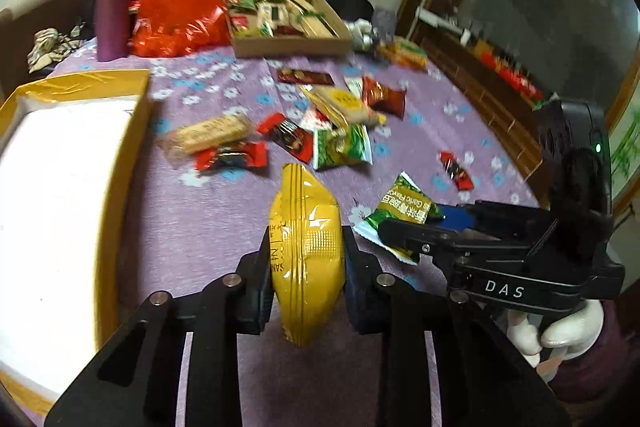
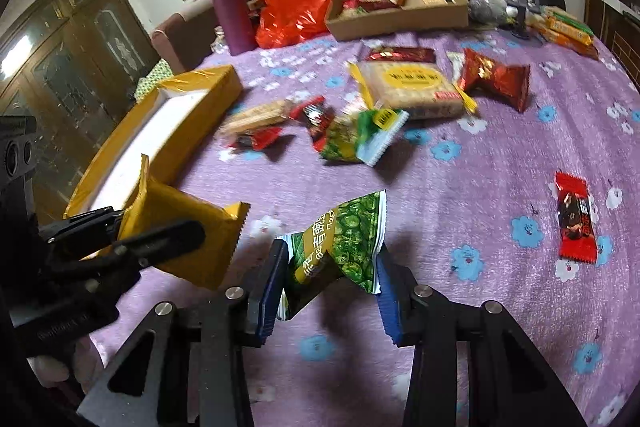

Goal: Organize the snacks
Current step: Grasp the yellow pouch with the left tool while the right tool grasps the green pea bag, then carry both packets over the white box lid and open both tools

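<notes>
1. The left claw (image 1: 306,267) is clamped on a yellow snack packet (image 1: 306,247), held edge-on, long axis pointing away from the camera, just beside the yellow box (image 1: 120,163).
2. The right claw (image 2: 330,283) pinches a green pea packet (image 2: 340,243), tilted, top corner up and away, further from the yellow box.
3. Both packets hang above the purple flowered worktop (image 2: 480,187); loose snacks (image 1: 340,143) lie beyond.

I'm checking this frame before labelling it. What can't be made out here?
- Yellow snack packet: left wrist view, edge-on; the left hand-held gripper covers its sides.
- Green pea packet: right wrist view, crumpled in the right hand-held gripper.
- Cardboard tray: contents blurred, small.
</notes>
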{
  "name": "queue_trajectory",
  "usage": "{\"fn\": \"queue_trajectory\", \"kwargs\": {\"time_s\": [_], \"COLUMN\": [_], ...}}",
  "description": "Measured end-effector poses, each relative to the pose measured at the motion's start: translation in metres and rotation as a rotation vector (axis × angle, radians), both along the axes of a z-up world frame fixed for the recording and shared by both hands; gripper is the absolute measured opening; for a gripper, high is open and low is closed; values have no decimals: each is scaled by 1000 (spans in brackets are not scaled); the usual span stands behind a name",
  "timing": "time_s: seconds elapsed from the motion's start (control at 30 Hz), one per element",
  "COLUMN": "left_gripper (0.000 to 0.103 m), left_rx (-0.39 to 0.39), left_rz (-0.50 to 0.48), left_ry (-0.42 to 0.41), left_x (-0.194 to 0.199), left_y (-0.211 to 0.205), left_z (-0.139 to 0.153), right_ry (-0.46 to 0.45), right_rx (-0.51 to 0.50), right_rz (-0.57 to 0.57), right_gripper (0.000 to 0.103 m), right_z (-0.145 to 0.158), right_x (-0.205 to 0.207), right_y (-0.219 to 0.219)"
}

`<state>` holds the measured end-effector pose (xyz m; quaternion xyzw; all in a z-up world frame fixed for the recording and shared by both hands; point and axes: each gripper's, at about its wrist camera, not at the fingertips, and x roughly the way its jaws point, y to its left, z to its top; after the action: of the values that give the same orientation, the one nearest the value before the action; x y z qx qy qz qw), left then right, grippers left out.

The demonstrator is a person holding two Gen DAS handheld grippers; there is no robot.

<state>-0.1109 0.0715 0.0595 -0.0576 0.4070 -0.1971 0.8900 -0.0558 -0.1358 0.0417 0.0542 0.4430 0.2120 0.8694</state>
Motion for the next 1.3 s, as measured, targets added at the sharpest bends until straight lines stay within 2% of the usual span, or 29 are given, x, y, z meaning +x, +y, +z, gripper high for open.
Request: {"fn": "queue_trajectory", "kwargs": {"time_s": [0.1, 0.3, 0.4, 0.5, 0.7, 0.93, 1.1, 1.17, 1.23, 1.3], "left_gripper": [26, 26, 26, 26, 26, 26, 28, 35, 47, 47], "left_rx": [-32, -60, -59, -43, -6, 39, 68, 83, 92, 88], "left_rz": [21, 127, 225, 330, 496, 581, 604, 611, 614, 606], "left_ry": [1, -69, -110, -126, -97, -51, -60, -64, -69, -79], "left_x": [-2, -12, -19, -26, -33, -37, -40, -41, -41, -43], "left_y": [10, 55, 93, 129, 186, 208, 211, 209, 206, 202], "left_z": [0, 24, 37, 39, 23, 6, 8, 10, 12, 16], "right_ry": [-20, -60, -81, -76, -59, 5, 17, 12, -5, -16], "right_rx": [-10, -20, -8, 20, 45, -3, -13, -8, -7, 7], "right_rz": [27, 106, 150, 202, 324, 406, 423, 427, 421, 407], "right_gripper": [43, 42, 42, 42, 42, 42, 45, 45, 45, 45], "right_z": [9, 31, 47, 56, 61, 31, 21, 23, 26, 31], "right_x": [-5, -19, -22, -20, -18, -17, -19, -19, -21, -22], "right_y": [15, 55, 78, 104, 174, 240, 256, 257, 253, 246]}}
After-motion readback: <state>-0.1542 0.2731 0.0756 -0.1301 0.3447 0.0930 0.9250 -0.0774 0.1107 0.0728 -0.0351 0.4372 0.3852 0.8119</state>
